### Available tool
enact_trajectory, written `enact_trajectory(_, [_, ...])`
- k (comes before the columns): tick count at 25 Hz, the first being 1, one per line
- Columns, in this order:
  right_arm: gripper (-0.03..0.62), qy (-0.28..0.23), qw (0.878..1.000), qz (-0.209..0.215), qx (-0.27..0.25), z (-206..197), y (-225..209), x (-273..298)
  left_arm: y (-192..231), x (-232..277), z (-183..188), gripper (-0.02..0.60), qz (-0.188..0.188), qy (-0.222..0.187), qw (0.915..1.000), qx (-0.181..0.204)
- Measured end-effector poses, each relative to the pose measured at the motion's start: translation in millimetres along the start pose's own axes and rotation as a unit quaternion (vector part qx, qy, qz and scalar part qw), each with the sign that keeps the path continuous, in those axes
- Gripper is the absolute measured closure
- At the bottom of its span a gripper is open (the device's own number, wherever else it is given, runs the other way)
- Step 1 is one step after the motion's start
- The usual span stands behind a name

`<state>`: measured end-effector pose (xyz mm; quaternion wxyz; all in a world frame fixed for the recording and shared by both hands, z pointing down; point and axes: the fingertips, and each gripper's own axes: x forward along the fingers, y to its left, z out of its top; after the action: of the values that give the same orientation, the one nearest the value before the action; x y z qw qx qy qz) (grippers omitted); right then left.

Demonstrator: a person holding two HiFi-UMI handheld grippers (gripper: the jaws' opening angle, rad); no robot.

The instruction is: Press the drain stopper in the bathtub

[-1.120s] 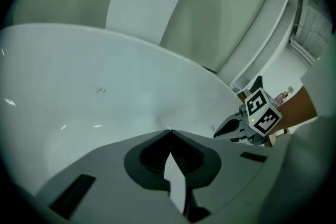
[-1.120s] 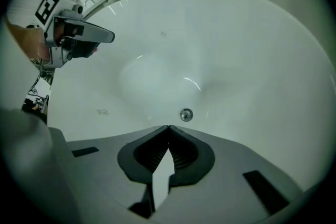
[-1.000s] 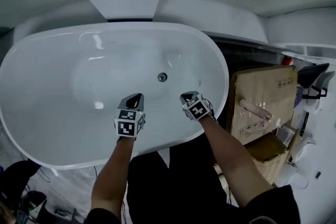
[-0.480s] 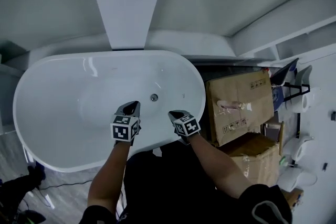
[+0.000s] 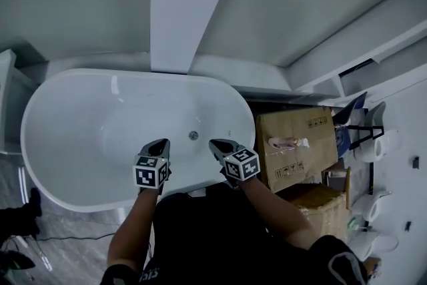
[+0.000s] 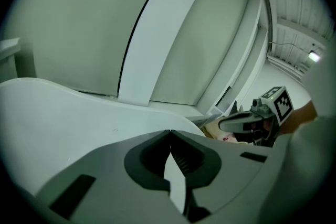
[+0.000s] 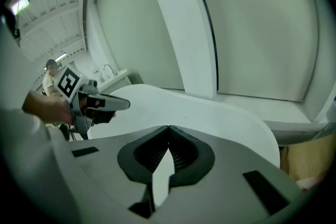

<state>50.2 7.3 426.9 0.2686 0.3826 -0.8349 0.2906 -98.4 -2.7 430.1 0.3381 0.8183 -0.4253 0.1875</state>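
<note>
A white oval bathtub (image 5: 73, 137) lies below me in the head view, with a small round metal drain stopper (image 5: 193, 135) on its floor toward the right end. My left gripper (image 5: 159, 145) hovers over the tub's near rim, left of the stopper, its tips touching and nothing held. My right gripper (image 5: 217, 145) hovers just right of the stopper, also shut and empty. In the left gripper view my left gripper (image 6: 170, 132) points over the tub rim (image 6: 79, 107). In the right gripper view my right gripper (image 7: 169, 127) does the same, and the left gripper (image 7: 102, 104) shows at the left.
A white vertical pillar (image 5: 187, 3) rises behind the tub against grey wall panels. To the right stand cardboard boxes (image 5: 293, 143), with white bathroom fixtures (image 5: 377, 137) beyond them. A grey floor (image 5: 60, 237) lies left of my legs.
The view has drawn back and up: the tub looks smaller and lower, more wall shows. Both grippers have come back toward the near rim, still shut.
</note>
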Motion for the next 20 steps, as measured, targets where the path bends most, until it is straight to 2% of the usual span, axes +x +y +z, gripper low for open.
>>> enact_trajectory(4, [0.579, -0.039, 0.999, 0.020, -0.011, 34, 16, -14, -7, -35, 13, 0.571, 0.023, -0.020, 0.9995, 0.001])
enact_trajectory(8, [0.579, -0.072, 0.996, 0.039, -0.016, 55, 21, -34, -31, -54, 33, 0.571, 0.030, -0.037, 0.9985, 0.025])
enact_trajectory(13, [0.579, -0.095, 0.994, 0.042, -0.024, 67, -6, -74, -68, -59, 75, 0.571, 0.042, -0.069, 0.9953, 0.054])
enact_trajectory(18, [0.580, -0.126, 0.991, 0.048, 0.004, 84, -46, -115, -94, -61, 123, 0.571, 0.067, -0.108, 0.9884, 0.083])
enact_trajectory(20, [0.580, -0.145, 0.988, 0.048, -0.002, 100, -58, -129, -100, -60, 142, 0.571, 0.076, -0.124, 0.9856, 0.087])
